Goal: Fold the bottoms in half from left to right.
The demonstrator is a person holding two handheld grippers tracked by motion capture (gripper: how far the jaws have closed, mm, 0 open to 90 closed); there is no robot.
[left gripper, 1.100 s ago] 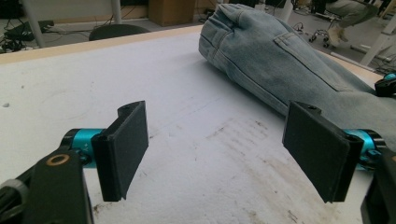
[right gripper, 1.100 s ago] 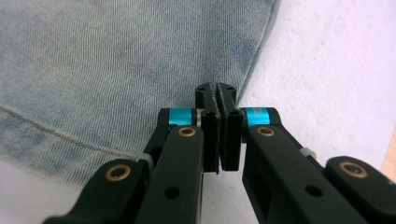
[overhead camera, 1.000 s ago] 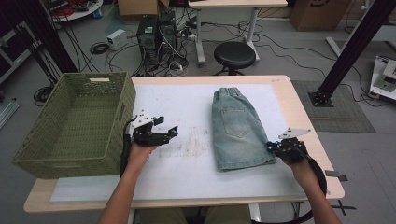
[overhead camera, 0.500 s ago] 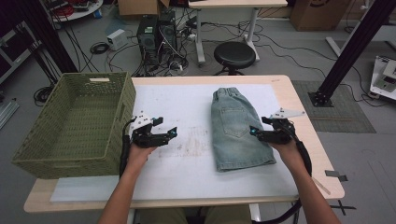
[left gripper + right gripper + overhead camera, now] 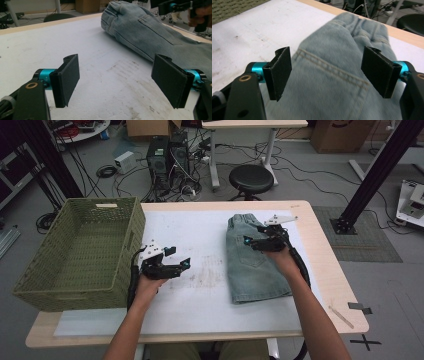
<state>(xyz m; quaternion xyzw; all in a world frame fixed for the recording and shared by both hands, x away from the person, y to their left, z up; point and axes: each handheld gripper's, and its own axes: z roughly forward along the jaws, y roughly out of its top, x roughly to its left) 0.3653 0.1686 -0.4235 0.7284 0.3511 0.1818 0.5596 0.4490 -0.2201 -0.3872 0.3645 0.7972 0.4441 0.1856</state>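
Cables, computer towers and a black stool (image 5: 251,179) crowd the grey floor behind a wooden table (image 5: 327,270) covered with a scuffed white mat (image 5: 200,300). At the table, a person works with a two-jaw gripper in each hand. The right gripper (image 5: 251,243) hovers over the upper half of the shorts (image 5: 255,272), its jaws just opened and standing wide; in the right gripper view (image 5: 325,73) nothing is pinched between the black pads, with the denim and a stitched seam lying beneath them. The left gripper (image 5: 181,265) sits over bare mat near the middle of the table, its jaws spread wide and empty; in the left gripper view (image 5: 115,82) the stained white surface lies between the pads.

The shorts, pale blue denim folded into a long narrow shape, lie on the right half of the mat with the waistband at the far end, toward the stool, and the leg hems toward the person. In the left gripper view the shorts (image 5: 140,30) run across the background, well apart from that gripper.

A green woven basket (image 5: 40,285) stands at the table's left edge, just beside the left hand (image 5: 150,282), overhanging the mat's left border. A dark metal post (image 5: 372,175) rises from the floor to the right of the table.
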